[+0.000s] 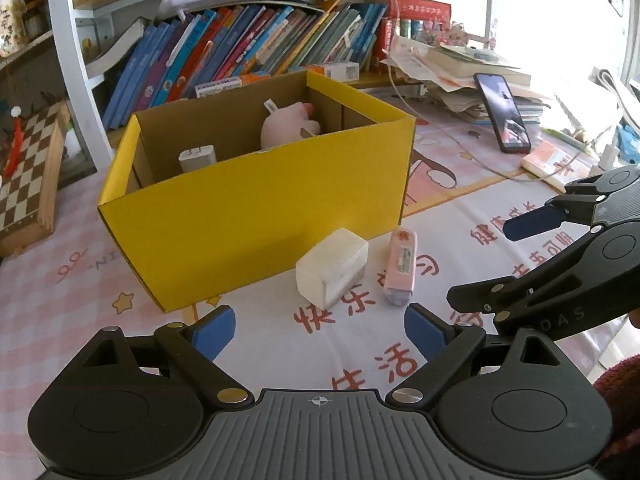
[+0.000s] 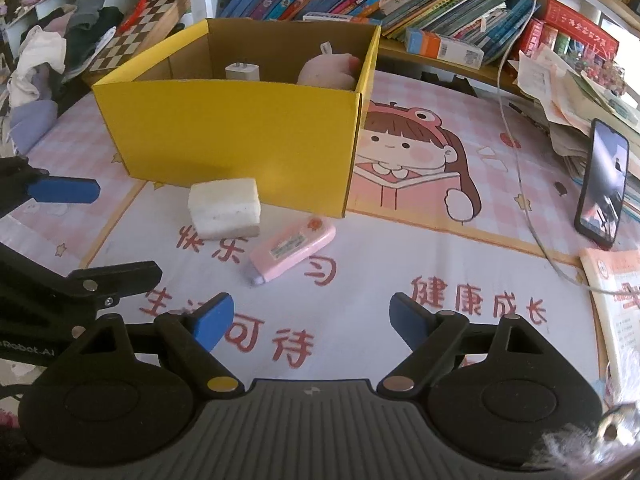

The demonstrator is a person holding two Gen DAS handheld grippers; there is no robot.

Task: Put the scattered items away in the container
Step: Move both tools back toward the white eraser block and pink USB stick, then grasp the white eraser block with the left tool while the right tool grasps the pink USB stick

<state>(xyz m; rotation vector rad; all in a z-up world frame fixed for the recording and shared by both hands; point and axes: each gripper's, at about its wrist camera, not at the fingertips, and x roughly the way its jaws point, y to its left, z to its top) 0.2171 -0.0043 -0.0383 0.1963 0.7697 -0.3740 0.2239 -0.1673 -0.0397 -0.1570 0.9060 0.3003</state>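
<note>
Lying ahead of both wide-open, empty claws (image 1: 318, 332) (image 2: 312, 322): white block (image 1: 332, 266), pink case (image 1: 401, 265), beside yellow box (image 1: 256, 208).

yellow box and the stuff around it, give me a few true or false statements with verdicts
1. The pink plush toy lies inside the yellow box. True.
2. The white sponge block is in the box. False: it sits on the mat outside, in front of the box.
3. The left hand-held gripper grips the pink correction tape. False: it is open and empty.
4. A white charger is in the box. True.
5. The right hand-held gripper is open. True.
</note>
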